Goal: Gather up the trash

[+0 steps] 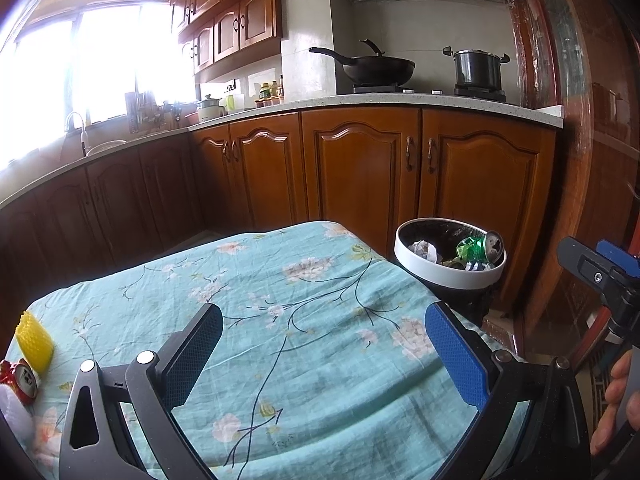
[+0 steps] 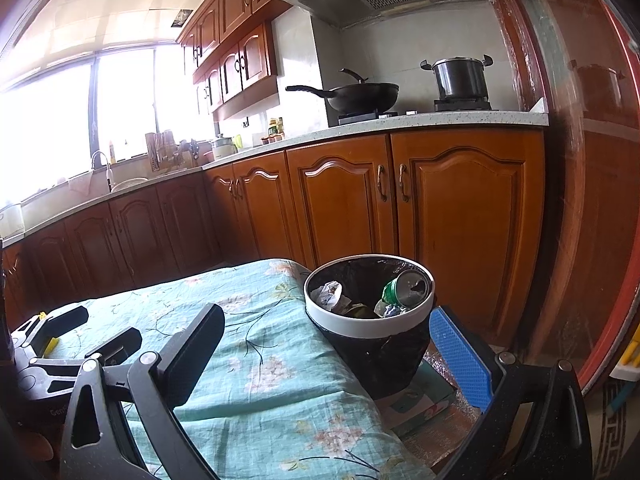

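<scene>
1. Both tongs stand wide and hold nothing. The left tongs (image 1: 322,354) hover over the counter (image 1: 320,280), which carries a turquoise flowered cloth; the right tongs (image 2: 328,356) hover near the counter's right edge, just before the waste bin (image 2: 370,326).
2. The trash that is left lies at the far left of the counter, in the left wrist view: a crushed red can (image 1: 22,380), a yellow foam net (image 1: 35,340) just behind it, and something white (image 1: 12,408) at the picture's edge that I cannot identify.
3. The red can lies on its side. Its long axis runs about left to right across the view, and its top end with the opening faces right, toward the tongs.
4. I judge that the step in hand is to fetch this can with the left tongs. They should swing left, come down low over the cloth, and close across the narrow body, so at a right angle to the long axis, not end to end.
5. The bin stands beside the right edge of the counter, its rim about level with the cloth. It already holds a green can (image 2: 406,290) and crumpled paper (image 2: 330,294). The grip must be firm, because a dented can may slip.
</scene>
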`<state>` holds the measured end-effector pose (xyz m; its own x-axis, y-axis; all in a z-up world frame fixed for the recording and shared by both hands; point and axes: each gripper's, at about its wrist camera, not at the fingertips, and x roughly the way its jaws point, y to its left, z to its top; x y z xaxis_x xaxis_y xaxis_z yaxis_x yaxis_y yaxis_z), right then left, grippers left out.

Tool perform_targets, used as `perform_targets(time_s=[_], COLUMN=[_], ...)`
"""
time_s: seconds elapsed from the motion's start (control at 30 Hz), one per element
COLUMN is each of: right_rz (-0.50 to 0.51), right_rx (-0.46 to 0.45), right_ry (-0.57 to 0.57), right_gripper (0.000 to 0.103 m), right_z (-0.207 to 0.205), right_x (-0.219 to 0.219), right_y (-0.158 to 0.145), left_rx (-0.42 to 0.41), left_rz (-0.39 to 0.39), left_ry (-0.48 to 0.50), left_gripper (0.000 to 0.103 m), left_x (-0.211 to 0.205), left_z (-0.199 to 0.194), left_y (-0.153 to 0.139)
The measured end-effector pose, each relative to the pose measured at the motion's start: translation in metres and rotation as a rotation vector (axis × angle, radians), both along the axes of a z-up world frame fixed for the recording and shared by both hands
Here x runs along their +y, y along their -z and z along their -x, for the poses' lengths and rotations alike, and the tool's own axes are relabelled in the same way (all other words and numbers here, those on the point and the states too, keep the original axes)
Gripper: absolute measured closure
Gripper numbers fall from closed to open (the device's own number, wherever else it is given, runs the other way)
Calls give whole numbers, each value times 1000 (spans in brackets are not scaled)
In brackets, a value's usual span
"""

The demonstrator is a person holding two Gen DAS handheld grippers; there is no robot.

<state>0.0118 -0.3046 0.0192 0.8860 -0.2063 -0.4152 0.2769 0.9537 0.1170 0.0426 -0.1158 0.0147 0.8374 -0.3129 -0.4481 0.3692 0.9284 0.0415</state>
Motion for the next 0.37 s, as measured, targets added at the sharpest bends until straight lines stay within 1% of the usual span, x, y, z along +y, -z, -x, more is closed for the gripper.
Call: perform_targets(time_s=[0.37], right_rz=[-23], right_rx=[23], right_ry=[3], right_gripper=[0], right_z=[-7], right_x=[-6], right_y=[8], left_rx=[34], left_rz=[-3], left_ry=[-5], left_gripper=[1], left_x=[-2], left_z=[-11], left_y=[4])
